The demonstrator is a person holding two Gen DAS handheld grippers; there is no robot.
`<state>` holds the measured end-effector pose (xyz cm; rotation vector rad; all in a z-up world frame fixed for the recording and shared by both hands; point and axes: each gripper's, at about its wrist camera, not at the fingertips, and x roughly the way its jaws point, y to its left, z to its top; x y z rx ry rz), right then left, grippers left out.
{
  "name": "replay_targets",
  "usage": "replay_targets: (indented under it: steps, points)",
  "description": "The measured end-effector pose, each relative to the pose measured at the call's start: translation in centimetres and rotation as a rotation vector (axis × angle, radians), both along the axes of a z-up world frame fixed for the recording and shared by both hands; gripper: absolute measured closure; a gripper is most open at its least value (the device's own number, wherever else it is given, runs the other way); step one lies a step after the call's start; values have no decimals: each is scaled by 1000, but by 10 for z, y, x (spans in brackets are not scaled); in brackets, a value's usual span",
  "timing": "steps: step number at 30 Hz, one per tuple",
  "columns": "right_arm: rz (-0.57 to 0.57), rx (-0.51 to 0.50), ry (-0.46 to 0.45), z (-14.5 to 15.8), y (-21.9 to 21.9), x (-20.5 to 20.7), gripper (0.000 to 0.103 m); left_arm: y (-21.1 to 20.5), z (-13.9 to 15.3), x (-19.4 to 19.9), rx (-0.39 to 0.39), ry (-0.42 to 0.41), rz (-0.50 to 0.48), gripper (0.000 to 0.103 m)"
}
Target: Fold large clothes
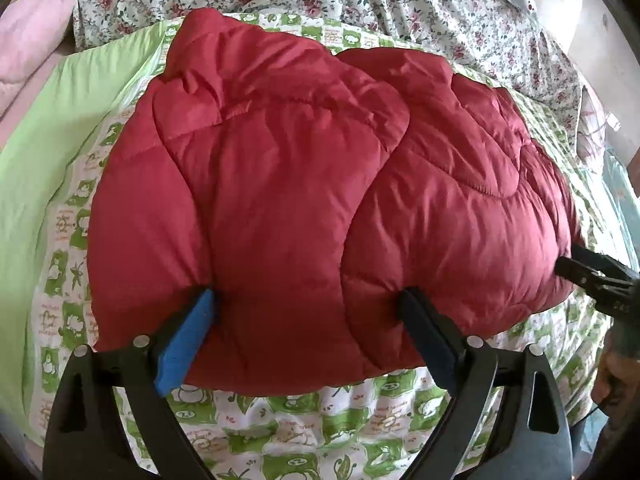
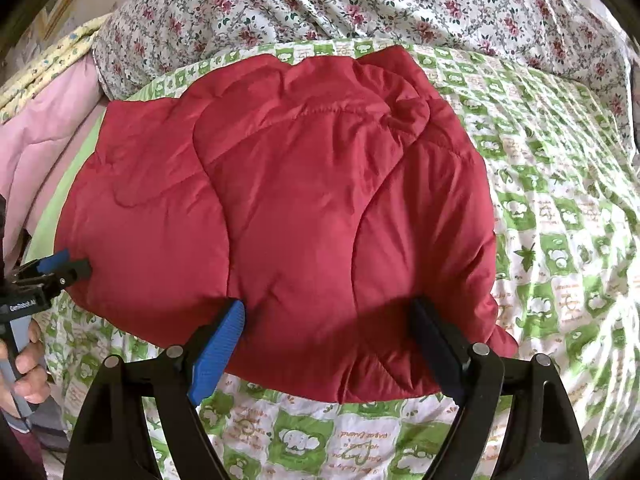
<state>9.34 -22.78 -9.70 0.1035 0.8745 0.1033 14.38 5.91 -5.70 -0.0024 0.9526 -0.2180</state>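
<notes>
A red quilted puffer jacket [image 1: 280, 200] lies folded into a thick bundle on a green-and-white patterned sheet [image 1: 280, 432]; it also fills the right wrist view [image 2: 288, 208]. My left gripper [image 1: 310, 300] is open, its fingertips pressed against the bundle's near edge. My right gripper [image 2: 330, 312] is open too, fingertips against the near edge further right. The right gripper's tip shows at the jacket's right end in the left wrist view [image 1: 576, 268]. The left gripper shows at the jacket's left end in the right wrist view [image 2: 64, 268].
A floral quilt [image 2: 360, 0] lies bunched behind the jacket. Pink bedding [image 2: 40, 120] and a plain green cover [image 1: 60, 128] lie at the left. The patterned sheet [image 2: 560, 200] extends to the right.
</notes>
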Motion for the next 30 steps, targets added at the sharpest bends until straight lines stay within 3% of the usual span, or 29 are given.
replay_targets:
  steps: [7, 9, 12, 16, 20, 25, 30]
  points:
    - [45, -3, -87, 33, 19, -10, 17, 16, 30, -14, -56, -56, 34, 9]
    - [40, 0, -57, 27, 19, 0, 17, 20, 30, -11, -51, -61, 41, 9]
    - [31, 0, 3, 7, 17, 12, 17, 19, 14, 2, -19, -4, 46, 9]
    - [38, 5, 1, -9, 15, 11, 17, 12, -2, 7, 16, 12, 45, 7]
    - [32, 18, 9, -3, 14, 10, 16, 8, -4, 7, 42, 13, 46, 6]
    - [42, 15, -56, 21, 17, 5, 17, 10, -7, 7, 37, 13, 47, 5]
    - [41, 43, 17, -3, 12, 28, 15, 9, -8, 7, 36, 12, 45, 4]
